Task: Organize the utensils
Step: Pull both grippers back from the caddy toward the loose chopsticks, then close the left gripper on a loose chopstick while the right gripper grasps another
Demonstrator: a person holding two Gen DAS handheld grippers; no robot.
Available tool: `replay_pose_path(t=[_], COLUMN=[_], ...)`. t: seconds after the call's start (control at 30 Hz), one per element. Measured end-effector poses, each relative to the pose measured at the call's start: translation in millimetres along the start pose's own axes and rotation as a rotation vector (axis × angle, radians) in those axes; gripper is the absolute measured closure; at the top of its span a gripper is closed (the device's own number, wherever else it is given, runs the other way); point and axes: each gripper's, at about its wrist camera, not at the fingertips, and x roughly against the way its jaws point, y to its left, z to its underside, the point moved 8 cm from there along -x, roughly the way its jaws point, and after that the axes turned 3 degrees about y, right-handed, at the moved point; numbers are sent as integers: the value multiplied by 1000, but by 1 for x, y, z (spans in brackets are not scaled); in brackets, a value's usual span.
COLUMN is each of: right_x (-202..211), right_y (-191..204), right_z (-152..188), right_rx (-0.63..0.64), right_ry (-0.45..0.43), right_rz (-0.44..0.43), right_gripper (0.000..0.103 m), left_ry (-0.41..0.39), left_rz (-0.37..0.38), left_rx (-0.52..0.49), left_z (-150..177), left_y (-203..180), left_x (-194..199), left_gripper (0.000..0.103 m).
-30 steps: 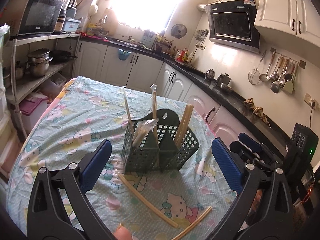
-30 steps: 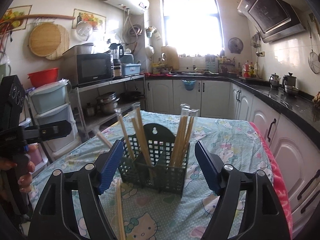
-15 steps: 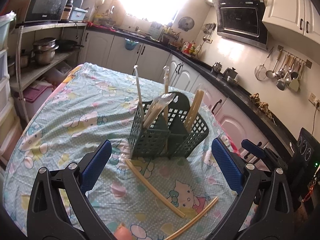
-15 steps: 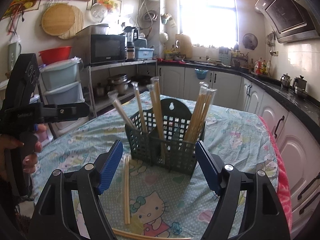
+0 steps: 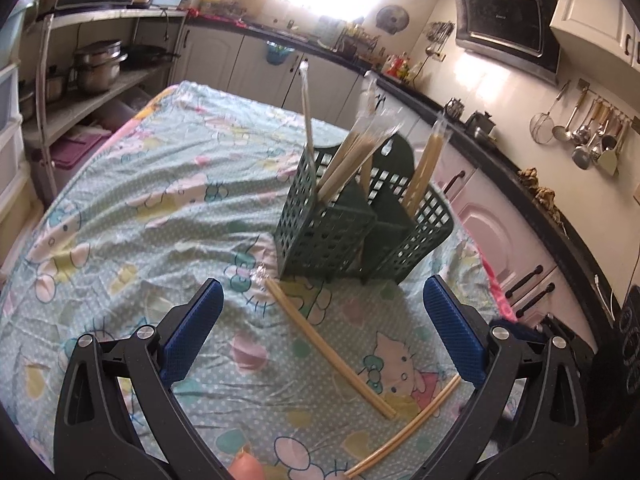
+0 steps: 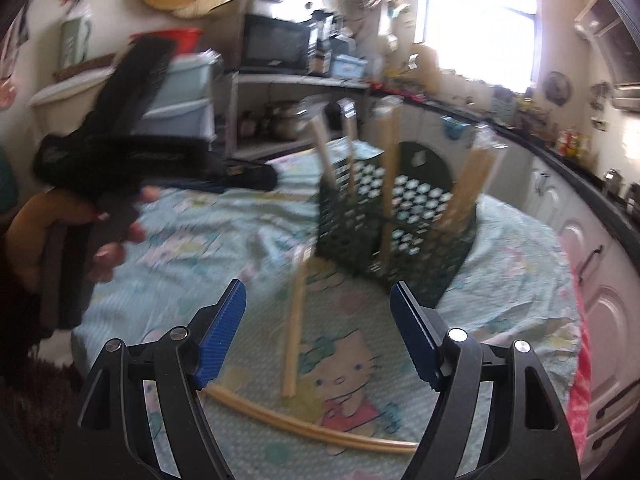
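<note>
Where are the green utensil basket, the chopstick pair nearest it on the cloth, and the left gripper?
green utensil basket [image 5: 320, 232]: left wrist view, front mesh wall.
chopstick pair [image 5: 320, 336]: left wrist view, middle of the pair, lying flat on the cloth.
left gripper [image 5: 320, 336]: left wrist view, midway between the blue fingertips.

Dark green perforated plastic utensil caddy [image 5: 352, 232] [image 6: 394, 224]: upright on the table, divided into compartments, with a rounded hanging tab at the back. Pale wooden chopstick pairs in clear sleeves [image 5: 424, 168] [image 6: 466, 184]: standing in the compartments, leaning outward at differing angles. One loose wrapped chopstick pair [image 5: 328, 342] [image 6: 294, 332]: flat on the cloth, one end just beside the caddy base. Second loose chopstick pair [image 5: 404, 434] [image 6: 316, 430]: flat, nearer the cameras, set crosswise to the first.
</note>
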Motion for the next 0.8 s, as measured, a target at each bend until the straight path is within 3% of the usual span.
replay_pose_path(t=[0.23,0.47,0.8], right_x=[-20,-34,-53], right_y=[37,61,85], right_z=[26,54,83], right_rx=[85,172,330], right_ry=[135,251,375], right_rz=[-110,-173,-205], right_gripper=[39,45,56], left_ry=[84,188,288], left_rz=[-2,7,34], left_rx=[51,106,177], left_z=[14,28,36], left_y=[13,25,30], left_x=[-29,-59,-96], left_gripper=[12,40,43])
